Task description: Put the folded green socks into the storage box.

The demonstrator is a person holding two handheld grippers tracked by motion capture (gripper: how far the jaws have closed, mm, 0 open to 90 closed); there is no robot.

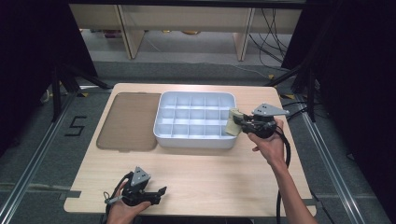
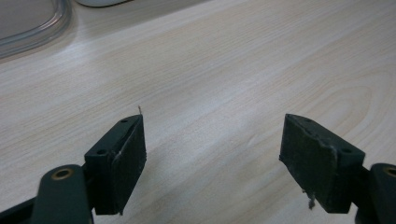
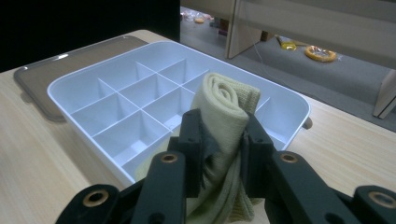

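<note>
A white tray [image 1: 161,102] divided into several compartments sits at the middle back of the wooden table; it also appears in the right gripper view as the tray [image 3: 70,81]. My right gripper [image 1: 238,122] hovers at the tray's right edge, shut on a rolled pale yellow cloth [image 1: 232,123]. In the right gripper view the cloth [image 3: 226,102] stands pinched between the black jaws of the right gripper [image 3: 222,140], above the tray's near compartments. My left gripper [image 1: 161,192] rests low near the table's front left, open, with bare wood between the jaws of the left gripper [image 2: 212,154].
A flat brownish translucent lid [image 1: 126,121] lies left of the tray, its corner [image 2: 32,28] showing in the left gripper view. Cables and wooden furniture legs stand on the floor beyond the table. The table's front middle is bare wood [image 1: 210,177].
</note>
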